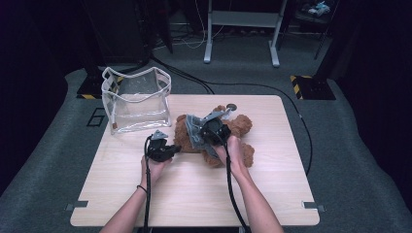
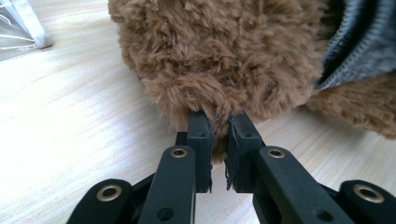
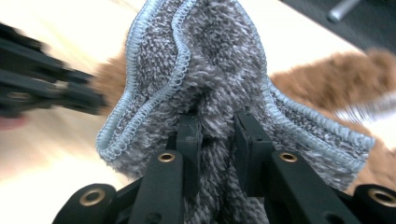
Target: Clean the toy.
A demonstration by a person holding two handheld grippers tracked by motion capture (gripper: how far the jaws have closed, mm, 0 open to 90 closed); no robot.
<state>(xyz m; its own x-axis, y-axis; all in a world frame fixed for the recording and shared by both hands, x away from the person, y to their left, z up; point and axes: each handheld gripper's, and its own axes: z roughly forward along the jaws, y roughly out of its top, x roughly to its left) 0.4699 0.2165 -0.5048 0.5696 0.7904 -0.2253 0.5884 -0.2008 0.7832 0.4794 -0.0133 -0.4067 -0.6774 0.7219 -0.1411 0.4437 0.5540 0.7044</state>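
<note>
High view: left gripper (image 1: 171, 151) pinches brown plush bear (image 1: 243, 127); right gripper (image 1: 206, 131) clamps grey knitted garment (image 1: 193, 127); dressing or undressing underway, direction unclear; next, steady pull.

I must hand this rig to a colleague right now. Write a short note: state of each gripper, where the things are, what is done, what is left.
Left gripper: jaws shut on the brown fur of the teddy bear, at its edge.
Right gripper: jaws shut on the grey knitted garment, bunched and lifted over the bear.
The bear lies mid-table; the clear bag stands open at the far left.
Done: both grips are taken.
Left: probably working the garment on or off the bear; which one, I cannot tell.
</note>
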